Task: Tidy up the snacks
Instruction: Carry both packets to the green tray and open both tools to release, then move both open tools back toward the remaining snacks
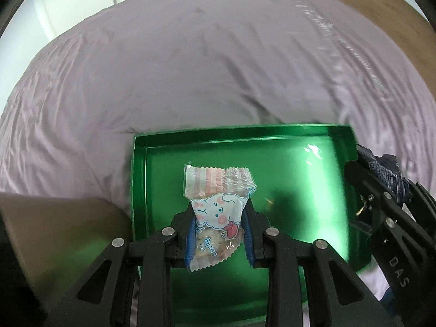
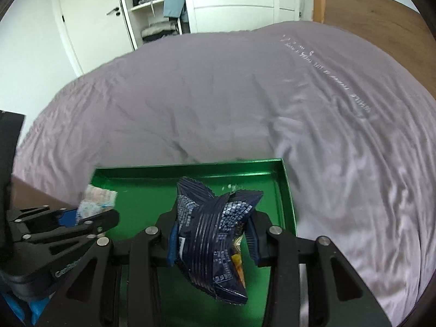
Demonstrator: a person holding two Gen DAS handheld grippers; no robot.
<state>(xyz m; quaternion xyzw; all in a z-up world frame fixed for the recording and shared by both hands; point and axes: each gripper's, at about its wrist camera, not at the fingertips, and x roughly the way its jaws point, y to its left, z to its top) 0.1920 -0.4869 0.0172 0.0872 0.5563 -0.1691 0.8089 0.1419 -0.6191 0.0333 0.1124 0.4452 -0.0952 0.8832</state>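
Note:
A shiny green tray (image 1: 299, 190) lies on a bed with a lilac sheet; it also shows in the right wrist view (image 2: 141, 190). My left gripper (image 1: 218, 234) is shut on a clear pink-and-blue cartoon snack packet (image 1: 218, 204) and holds it above the tray's left half. My right gripper (image 2: 212, 234) is shut on a crumpled dark blue snack bag (image 2: 212, 234) above the tray's right half. The right gripper (image 1: 381, 204) shows at the tray's right edge in the left view. The left gripper (image 2: 90, 218) with the packet (image 2: 95, 201) shows at the left in the right view.
The lilac bed sheet (image 2: 245, 103) spreads beyond the tray. A wooden headboard (image 2: 381, 13) stands at the right. A brown cardboard surface (image 1: 60, 231) sits left of the tray. White wardrobe doors and open shelves (image 2: 152, 8) stand at the back.

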